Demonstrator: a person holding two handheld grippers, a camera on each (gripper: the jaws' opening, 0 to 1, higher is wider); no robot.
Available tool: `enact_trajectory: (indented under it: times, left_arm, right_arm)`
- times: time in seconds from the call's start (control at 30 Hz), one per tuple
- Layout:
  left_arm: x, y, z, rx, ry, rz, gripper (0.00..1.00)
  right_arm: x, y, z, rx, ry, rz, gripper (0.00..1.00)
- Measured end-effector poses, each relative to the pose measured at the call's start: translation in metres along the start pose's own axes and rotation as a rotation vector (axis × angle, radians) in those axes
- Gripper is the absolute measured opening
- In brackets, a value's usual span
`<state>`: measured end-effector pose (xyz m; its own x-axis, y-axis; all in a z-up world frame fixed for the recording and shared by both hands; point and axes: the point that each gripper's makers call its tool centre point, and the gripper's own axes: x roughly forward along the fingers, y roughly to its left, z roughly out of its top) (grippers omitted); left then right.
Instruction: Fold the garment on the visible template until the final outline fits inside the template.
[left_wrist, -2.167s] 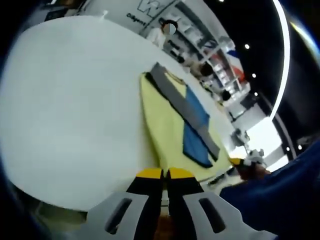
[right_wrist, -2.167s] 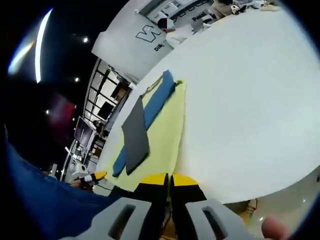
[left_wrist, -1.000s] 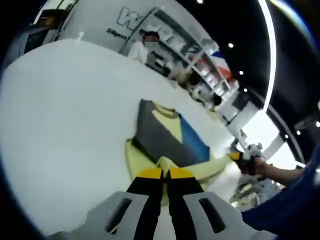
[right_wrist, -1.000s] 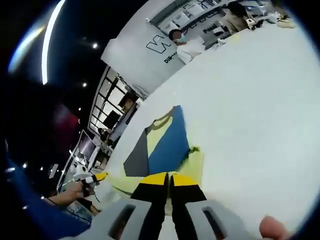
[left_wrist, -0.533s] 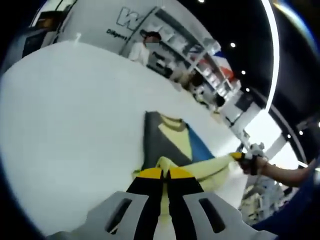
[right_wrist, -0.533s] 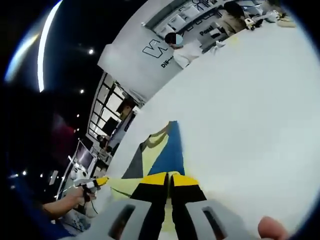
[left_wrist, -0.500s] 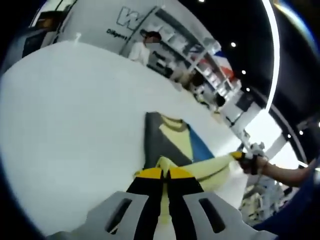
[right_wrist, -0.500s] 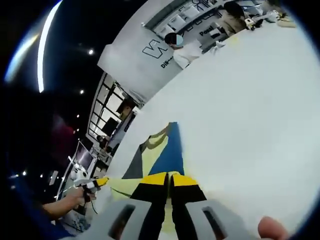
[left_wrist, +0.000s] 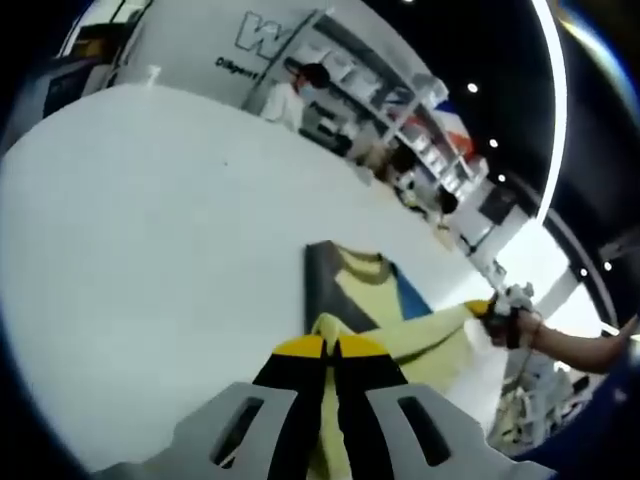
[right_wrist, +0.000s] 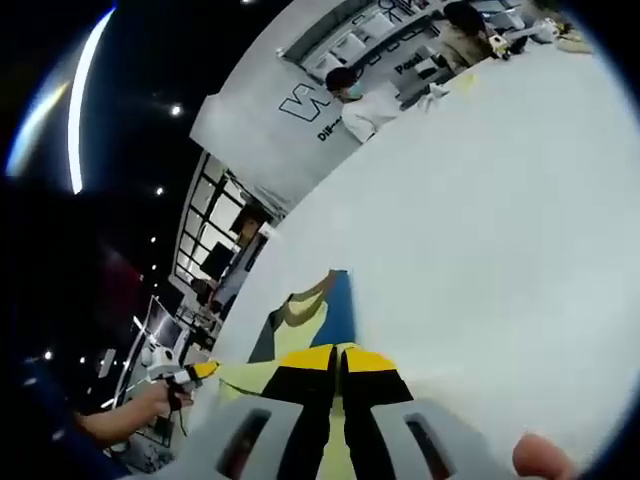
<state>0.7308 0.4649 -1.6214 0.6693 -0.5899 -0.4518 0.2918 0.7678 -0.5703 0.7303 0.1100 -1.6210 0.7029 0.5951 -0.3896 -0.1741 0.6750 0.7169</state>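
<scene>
A yellow garment with grey and blue side panels lies on the white table, collar end away from me. Its near yellow edge is lifted and stretched between both grippers. My left gripper is shut on that edge at the bottom of the left gripper view. The right gripper, held in a hand, pinches the same edge off to the right. In the right gripper view the right gripper is shut on the yellow fabric, with the garment just beyond it. The left gripper holds the edge at the left.
The white table spreads wide around the garment. A person in white stands at its far end, also in the right gripper view as the person in white. Shelving and a lettered wall stand behind. Small objects sit at the far table edge.
Both grippers have carried the lifted yellow edge forward over the garment toward its collar. Less of the grey and blue panels shows now.
</scene>
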Motion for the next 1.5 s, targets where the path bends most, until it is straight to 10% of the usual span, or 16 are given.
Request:
enact_trajectory:
  times: [1.5]
  left_arm:
    - [0.112,0.059,0.104,0.002,-0.044,0.044,0.03]
  right_arm:
    - [0.104,-0.020,0.102,0.057,-0.060,-0.018,0.00]
